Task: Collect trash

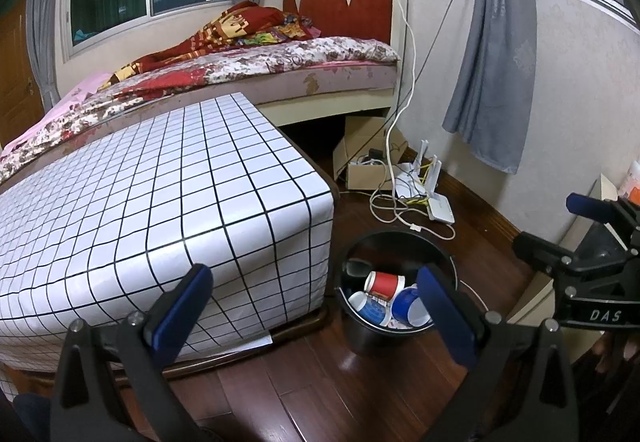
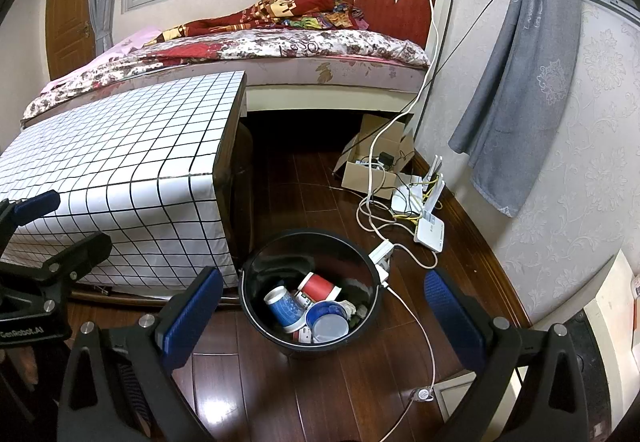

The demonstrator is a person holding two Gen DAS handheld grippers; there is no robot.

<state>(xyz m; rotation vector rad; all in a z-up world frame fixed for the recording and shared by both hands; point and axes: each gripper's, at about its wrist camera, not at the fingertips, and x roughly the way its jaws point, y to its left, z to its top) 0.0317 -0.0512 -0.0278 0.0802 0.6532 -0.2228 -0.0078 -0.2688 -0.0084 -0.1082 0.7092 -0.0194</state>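
Note:
A black round bin point(image 1: 400, 242) stands on the wooden floor beside the table; it also shows in the right wrist view point(image 2: 256, 266). Inside lie a red paper cup point(image 1: 385, 282) point(image 2: 319, 286), a blue-and-white cup point(image 1: 370, 306) point(image 2: 283, 306), another blue cup point(image 1: 407, 304) point(image 2: 327, 318) and crumpled scraps. My left gripper point(image 1: 316, 306) is open and empty, above the floor just left of the bin. My right gripper point(image 2: 326, 316) is open and empty, held above the bin. Each gripper shows at the edge of the other's view.
A low table with a white grid cloth point(image 1: 140, 193) point(image 2: 120, 145) stands left of the bin. Behind it is a bed point(image 1: 280, 57). Cables, a white router point(image 2: 430, 232), a power strip point(image 2: 382, 254) and a cardboard box point(image 2: 372, 169) lie on the floor to the right.

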